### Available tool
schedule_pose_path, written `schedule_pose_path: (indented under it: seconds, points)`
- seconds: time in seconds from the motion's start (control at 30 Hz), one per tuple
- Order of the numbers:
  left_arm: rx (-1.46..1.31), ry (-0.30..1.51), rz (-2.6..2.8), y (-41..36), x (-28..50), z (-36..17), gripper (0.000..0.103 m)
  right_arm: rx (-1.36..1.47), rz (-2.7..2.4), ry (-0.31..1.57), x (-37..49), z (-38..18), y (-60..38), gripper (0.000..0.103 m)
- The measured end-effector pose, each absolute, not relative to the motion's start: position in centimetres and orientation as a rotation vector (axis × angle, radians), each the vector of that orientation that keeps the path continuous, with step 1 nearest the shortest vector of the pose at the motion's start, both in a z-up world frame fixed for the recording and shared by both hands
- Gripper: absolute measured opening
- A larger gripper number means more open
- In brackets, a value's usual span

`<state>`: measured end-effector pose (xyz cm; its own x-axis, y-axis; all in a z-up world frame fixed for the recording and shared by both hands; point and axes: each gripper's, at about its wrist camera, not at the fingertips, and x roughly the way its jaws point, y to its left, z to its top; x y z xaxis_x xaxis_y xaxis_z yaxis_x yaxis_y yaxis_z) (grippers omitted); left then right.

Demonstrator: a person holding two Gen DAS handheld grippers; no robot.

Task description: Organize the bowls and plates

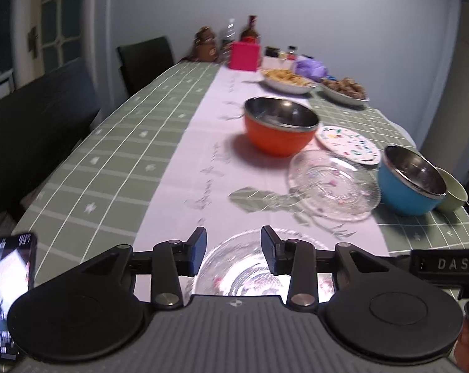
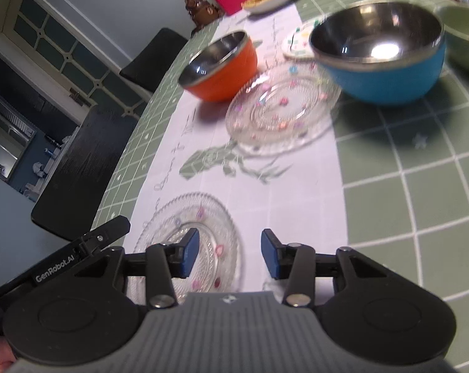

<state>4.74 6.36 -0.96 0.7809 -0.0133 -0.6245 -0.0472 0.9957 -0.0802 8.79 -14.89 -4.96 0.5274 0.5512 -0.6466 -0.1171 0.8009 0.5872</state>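
Near the front edge of the worktop, on the white runner over the green checked cloth, a clear patterned glass plate lies flat below both claws. Your left claw is released: its blue pads stand apart above the plate with nothing pressed between them. Your right claw is likewise released and grasps nothing; its left pad hangs over the plate and its right pad over bare runner.

Further along the runner lies a second clear glass plate with small coloured dots. The orange bowl with a steel lining stands just beyond it. The blue bowl with a steel lining stands toward the right edge, close beside a pale green bowl. A white printed plate lies between the orange and blue bowls.

Judged from this layout, the near plate is set down and the next piece is to be collected.

- Lift both claws clear before moving across.
- Take glass by the rim only, pads square to the edge.
- Close gently; ribbed glass may slip or chip.
- Keep plates with plates, bowls with bowls.
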Motion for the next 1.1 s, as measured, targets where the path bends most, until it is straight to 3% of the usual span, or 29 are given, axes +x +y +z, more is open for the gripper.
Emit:
schedule_pose_path:
  seconds: [0.27,0.67,1.1]
  points:
    - [-0.123,0.663,-0.049,5.6,7.4,-0.3,0.053,0.574,0.338,0.895,10.3,-4.4,-16.9,0.048]
    - [-0.355,0.701,-0.099,5.7,13.1,-0.9,0.054,0.852,0.173,0.876,13.1,-5.6,-21.7,0.048]
    - [-0.594,0.798,-0.088,6.9,18.7,-4.2,0.053,0.927,0.102,0.822,14.3,-7.4,-21.9,0.037]
